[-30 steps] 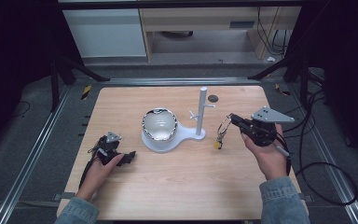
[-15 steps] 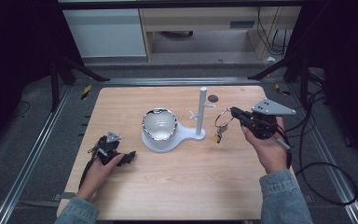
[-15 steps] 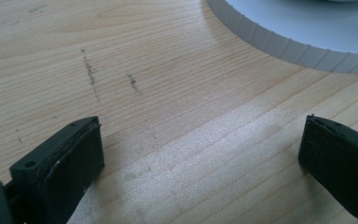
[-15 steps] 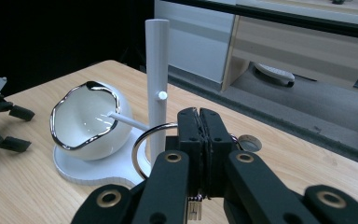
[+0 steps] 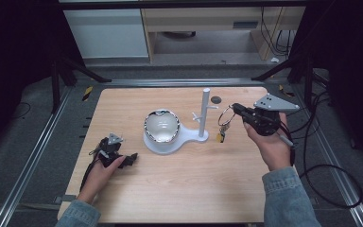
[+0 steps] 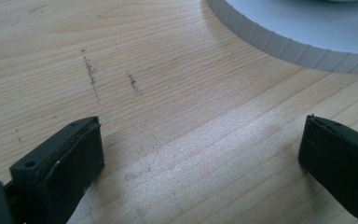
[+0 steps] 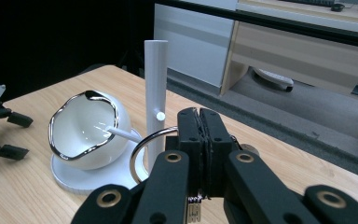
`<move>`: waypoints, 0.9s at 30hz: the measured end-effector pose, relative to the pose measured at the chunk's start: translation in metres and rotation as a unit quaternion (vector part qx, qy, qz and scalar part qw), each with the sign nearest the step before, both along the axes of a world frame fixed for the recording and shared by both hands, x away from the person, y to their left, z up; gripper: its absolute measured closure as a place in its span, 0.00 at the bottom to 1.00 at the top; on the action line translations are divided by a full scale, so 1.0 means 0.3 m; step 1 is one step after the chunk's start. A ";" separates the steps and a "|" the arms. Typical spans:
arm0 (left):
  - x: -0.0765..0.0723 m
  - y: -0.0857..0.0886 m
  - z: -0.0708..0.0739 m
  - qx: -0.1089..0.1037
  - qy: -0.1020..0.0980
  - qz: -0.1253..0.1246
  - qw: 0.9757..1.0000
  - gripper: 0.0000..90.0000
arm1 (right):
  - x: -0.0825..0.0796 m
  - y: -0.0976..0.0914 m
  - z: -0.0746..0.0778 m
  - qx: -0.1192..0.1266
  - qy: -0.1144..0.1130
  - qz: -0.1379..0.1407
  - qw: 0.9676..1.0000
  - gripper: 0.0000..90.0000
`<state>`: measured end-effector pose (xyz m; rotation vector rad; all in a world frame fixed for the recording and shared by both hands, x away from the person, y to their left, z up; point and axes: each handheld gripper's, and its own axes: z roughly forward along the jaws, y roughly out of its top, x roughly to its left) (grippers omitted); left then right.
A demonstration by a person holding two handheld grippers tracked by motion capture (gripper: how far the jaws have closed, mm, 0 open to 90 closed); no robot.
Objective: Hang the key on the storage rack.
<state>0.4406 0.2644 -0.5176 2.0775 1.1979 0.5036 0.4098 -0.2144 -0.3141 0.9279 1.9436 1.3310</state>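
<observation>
Right of the white stand: my right gripper (image 5: 237, 109) hung above the tabletop (image 5: 179, 189), jaws pressed fully together on a metal key ring (image 5: 227, 115).
Key ring: I saw it pinched at its rim, lifted clear of the wood, close beside the stand's post (image 5: 204, 113) but apart from it; small keys (image 5: 221, 135) dangled under it.
Right gripper view: the closed jaws filled the foreground, the ring's arc (image 7: 142, 149) curving out to their left, the post (image 7: 154, 93) and its little peg (image 7: 160, 115) just behind.
White stand: round base (image 5: 170, 144) flat on the tabletop, carrying a white bowl with a wavy silver rim (image 5: 161, 126).
Left of the stand: my left gripper (image 5: 131, 159) lay low on the wood, well apart from the base.
Left jaws: I read them as wide apart, bare wood between them, nothing held; the ribbed base edge (image 6: 279, 44) showed ahead.
</observation>
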 end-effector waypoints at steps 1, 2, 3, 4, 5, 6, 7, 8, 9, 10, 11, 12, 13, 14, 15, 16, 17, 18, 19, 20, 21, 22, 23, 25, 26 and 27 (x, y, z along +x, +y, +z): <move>0.000 0.000 0.000 0.000 0.000 0.000 1.000 0.00 | 0.001 0.000 0.002 0.000 -0.001 0.000 1.000 0.99; 0.000 0.000 0.000 0.000 0.000 0.000 1.000 0.00 | 0.002 0.000 0.004 0.001 -0.001 0.000 1.000 0.99; 0.000 0.000 0.000 0.000 0.000 0.000 1.000 0.00 | 0.003 0.001 0.006 0.001 -0.002 0.000 1.000 0.99; 0.000 0.000 0.000 0.000 0.000 0.000 1.000 0.00 | 0.004 0.002 0.009 0.002 -0.003 0.001 1.000 0.99; 0.000 0.000 0.000 0.000 0.000 0.000 1.000 0.00 | 0.005 0.002 0.011 0.003 -0.003 0.001 1.000 0.99; 0.000 0.000 0.000 0.000 0.000 0.000 1.000 0.00 | 0.006 0.004 0.014 0.003 -0.005 0.001 1.000 0.99; 0.000 0.000 0.000 0.000 0.000 0.000 1.000 0.00 | 0.007 0.005 0.017 0.003 -0.005 0.001 1.000 0.99; 0.000 0.000 0.000 0.000 0.000 0.000 1.000 0.00 | 0.010 0.008 0.020 0.004 -0.006 0.002 1.000 0.99; 0.000 0.000 0.000 0.000 0.000 0.000 1.000 0.00 | 0.011 0.009 0.022 0.003 -0.006 0.003 1.000 0.99; 0.000 0.000 0.000 0.000 0.000 0.000 1.000 0.00 | 0.012 0.012 0.024 0.003 -0.007 0.004 1.000 0.99; 0.000 0.000 0.000 0.000 0.000 0.000 1.000 0.00 | 0.013 0.014 0.025 0.002 -0.007 0.004 1.000 0.99; 0.000 0.000 0.000 0.000 0.000 0.000 1.000 0.00 | 0.014 0.017 0.027 0.003 -0.007 0.005 1.000 0.99; 0.000 0.000 0.000 0.000 0.000 0.000 1.000 0.00 | 0.015 0.019 0.028 0.004 -0.008 0.006 1.000 0.99; 0.000 0.000 0.000 0.000 0.000 0.000 1.000 0.00 | 0.016 0.020 0.029 0.004 -0.008 0.006 1.000 0.99; 0.000 0.000 0.000 0.000 0.000 0.000 1.000 0.00 | 0.017 0.022 0.030 0.004 -0.009 0.006 1.000 0.99; 0.000 0.000 0.000 0.000 0.000 0.000 1.000 0.00 | 0.018 0.025 0.031 0.005 -0.009 0.006 1.000 0.99; 0.000 0.000 0.000 0.000 0.000 0.000 1.000 0.00 | 0.018 0.027 0.033 0.005 -0.009 0.006 1.000 0.99; 0.000 0.000 0.000 0.000 0.000 0.000 1.000 0.00 | 0.019 0.029 0.034 0.005 -0.010 0.008 1.000 0.99; 0.000 0.000 0.000 0.000 0.000 0.000 1.000 0.00 | 0.020 0.031 0.035 0.005 -0.010 0.008 1.000 0.99; 0.000 0.000 0.000 0.000 0.000 0.000 1.000 0.00 | 0.021 0.033 0.035 0.004 -0.011 0.008 1.000 0.99; 0.000 0.000 0.000 0.000 0.000 0.000 1.000 0.00 | 0.022 0.036 0.036 0.004 -0.011 0.009 1.000 0.99; 0.000 0.000 0.000 0.000 0.000 0.000 1.000 0.00 | 0.023 0.038 0.036 0.004 -0.011 0.009 1.000 0.99; 0.000 0.000 0.000 0.000 0.000 0.000 1.000 0.00 | 0.024 0.040 0.037 0.004 -0.011 0.010 1.000 0.99; 0.000 0.000 0.000 0.000 0.000 0.000 1.000 0.00 | 0.027 0.045 0.036 0.004 -0.010 0.011 1.000 0.99; 0.000 0.000 0.000 0.000 0.000 0.000 1.000 0.00 | 0.029 0.046 0.036 0.003 -0.011 0.011 1.000 0.99; 0.000 0.000 0.000 0.000 0.000 0.000 1.000 0.00 | 0.031 0.048 0.035 0.003 -0.010 0.011 1.000 0.99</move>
